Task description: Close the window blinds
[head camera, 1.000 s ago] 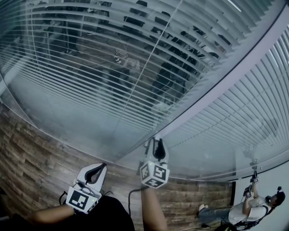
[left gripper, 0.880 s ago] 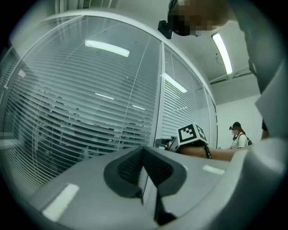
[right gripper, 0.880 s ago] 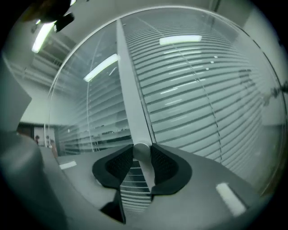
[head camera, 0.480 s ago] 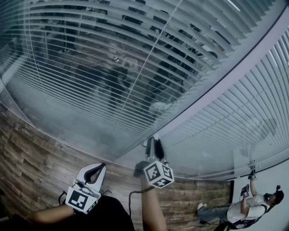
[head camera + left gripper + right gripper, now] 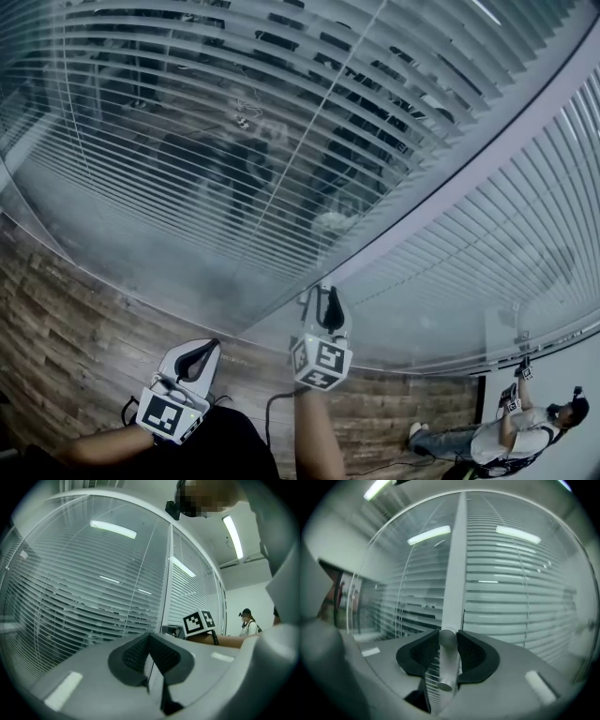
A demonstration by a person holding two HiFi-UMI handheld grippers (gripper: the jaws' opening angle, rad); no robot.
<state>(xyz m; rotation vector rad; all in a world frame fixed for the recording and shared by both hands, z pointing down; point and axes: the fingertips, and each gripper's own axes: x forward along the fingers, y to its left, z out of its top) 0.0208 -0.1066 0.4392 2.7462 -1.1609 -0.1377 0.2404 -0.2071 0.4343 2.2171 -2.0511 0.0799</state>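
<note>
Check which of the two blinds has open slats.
The left blind: the room behind shows through its slats. The right blind, past the frame post, is flat and opaque.

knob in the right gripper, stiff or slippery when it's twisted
The knob looks like a smooth metal cylinder, so probably rigid but somewhat slippery. The right gripper has textured pads pressed on both sides, likely helping.

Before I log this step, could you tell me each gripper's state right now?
Left gripper: closed, nothing held.
Right gripper: closed on the silvery cylindrical metal knob, jaws just tightened slightly.
</note>
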